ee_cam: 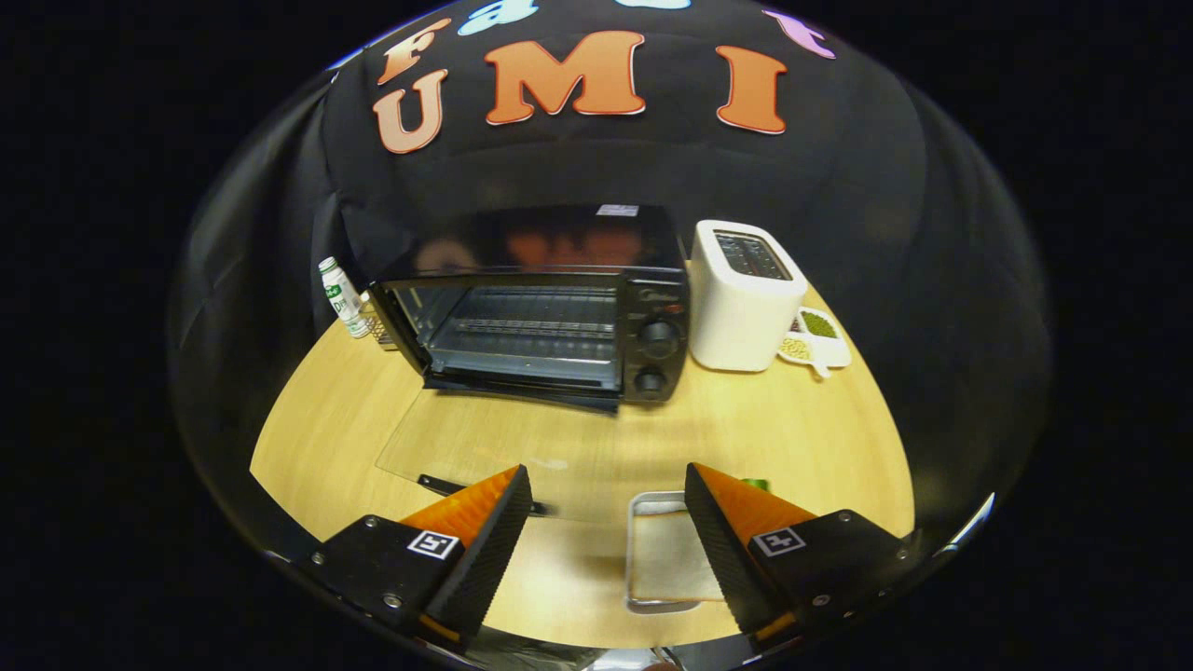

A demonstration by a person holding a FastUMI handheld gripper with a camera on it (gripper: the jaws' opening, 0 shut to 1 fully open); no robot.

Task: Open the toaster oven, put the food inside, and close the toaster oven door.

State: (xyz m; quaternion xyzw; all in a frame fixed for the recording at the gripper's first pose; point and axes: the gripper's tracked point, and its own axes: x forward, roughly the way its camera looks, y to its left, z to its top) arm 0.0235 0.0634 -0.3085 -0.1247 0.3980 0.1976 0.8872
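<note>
The toaster oven (541, 317) stood beyond the fingers with its glass door (485, 461) already dropped flat on the table (792, 438); the gripper (606, 550) hung above with its fingers spread wide, holding nothing. The tray (657, 550) lay just beneath, by the right finger; loading looked the step in hand, and the next move would call for dropping to pinch the tray's rim.

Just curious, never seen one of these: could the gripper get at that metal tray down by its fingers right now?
Probably yes. The gripper is open with nothing between its fingers, and the tray lies on the table just ahead, partly tucked under one finger. Nothing visible blocks the way.
</note>
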